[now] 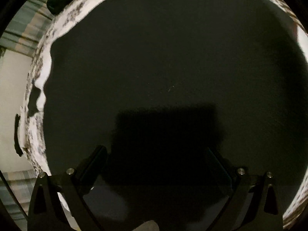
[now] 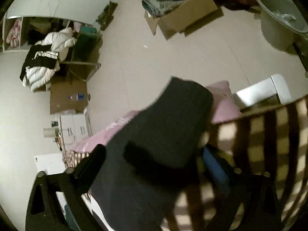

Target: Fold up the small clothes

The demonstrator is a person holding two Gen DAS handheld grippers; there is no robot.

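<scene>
Left wrist: dark garment (image 1: 163, 57) fills your view, flat on the patterned bedding (image 1: 40, 73), soft, light, limp; pinch a hem near 9 o'clock; left tool (image 1: 156, 152) spread wide, holding nothing | Right wrist: dark cloth (image 2: 154, 144) lies between the right tool (image 2: 152, 154) fingers toward 12 o'clock, grip unclear
</scene>
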